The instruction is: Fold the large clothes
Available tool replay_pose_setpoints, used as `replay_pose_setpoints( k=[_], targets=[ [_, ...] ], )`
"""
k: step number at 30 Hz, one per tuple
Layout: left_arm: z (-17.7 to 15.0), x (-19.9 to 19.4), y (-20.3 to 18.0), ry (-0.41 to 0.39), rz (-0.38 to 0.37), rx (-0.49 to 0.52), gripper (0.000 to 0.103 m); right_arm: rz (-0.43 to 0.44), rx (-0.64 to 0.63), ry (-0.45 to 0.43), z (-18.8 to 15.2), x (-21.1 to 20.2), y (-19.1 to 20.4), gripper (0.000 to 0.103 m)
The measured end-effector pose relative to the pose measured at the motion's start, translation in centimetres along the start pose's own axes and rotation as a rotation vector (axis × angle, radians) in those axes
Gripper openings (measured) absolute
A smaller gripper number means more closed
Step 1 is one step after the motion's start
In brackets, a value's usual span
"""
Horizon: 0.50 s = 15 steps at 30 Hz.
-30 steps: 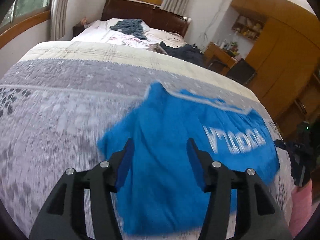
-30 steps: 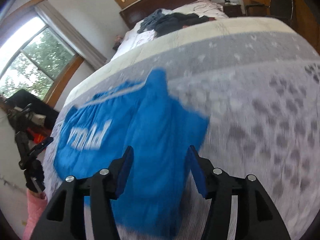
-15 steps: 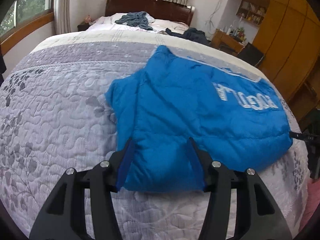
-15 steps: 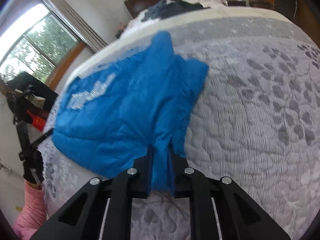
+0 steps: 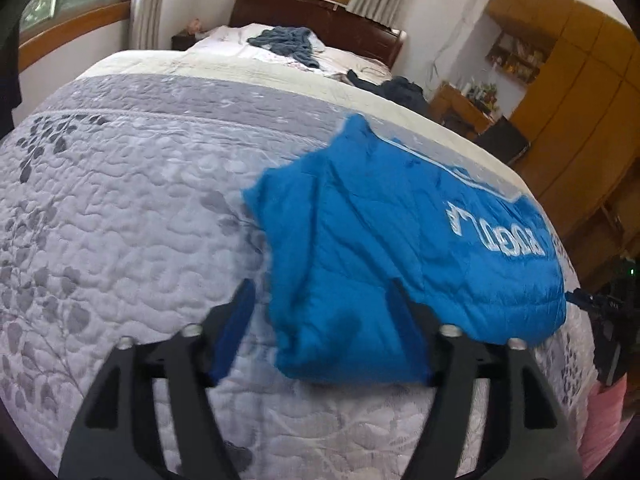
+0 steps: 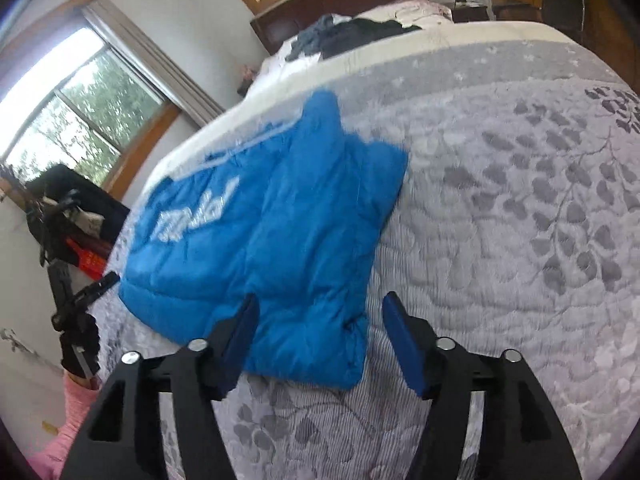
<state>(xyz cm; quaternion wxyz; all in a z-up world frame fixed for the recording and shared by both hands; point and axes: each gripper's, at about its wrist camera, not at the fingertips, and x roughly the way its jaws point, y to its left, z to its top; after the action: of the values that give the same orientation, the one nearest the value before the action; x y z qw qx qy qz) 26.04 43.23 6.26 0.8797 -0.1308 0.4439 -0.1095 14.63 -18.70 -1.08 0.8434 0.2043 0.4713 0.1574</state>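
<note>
Both the left gripper and right gripper are hovering with jaws spread over the near edge of the blue jacket, which is lying crosswise on the bed.

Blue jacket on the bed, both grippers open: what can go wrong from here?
1. The blue jacket looks puffy; the folded layers may spring apart with both the left gripper and right gripper open.
2. Its near edge lies close to the edge of the quilt; a tug could slide it off.
3. A regrasp might pinch only the top layer.
</note>
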Motion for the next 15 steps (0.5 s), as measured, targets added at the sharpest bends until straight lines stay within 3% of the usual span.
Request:
replay_pose_setpoints(
  k=[5, 12, 15],
  targets=[
    [0.8, 2.6, 2.1, 0.076, -0.037, -0.055, 0.073, 0.09, 0.071, 0.015, 1.4, 1.2, -1.9, 0.074],
    [2.1, 6.6, 3.8, 0.126, -0.258, -0.135, 0.077, 0.188, 0.149, 0.062, 3.0, 5.0, -4.4, 0.08],
    [2.7, 8.0, 3.7, 0.134, -0.304, -0.141, 0.079, 0.266, 0.178, 0.078, 3.8, 7.0, -5.0, 0.081]
  ],
)
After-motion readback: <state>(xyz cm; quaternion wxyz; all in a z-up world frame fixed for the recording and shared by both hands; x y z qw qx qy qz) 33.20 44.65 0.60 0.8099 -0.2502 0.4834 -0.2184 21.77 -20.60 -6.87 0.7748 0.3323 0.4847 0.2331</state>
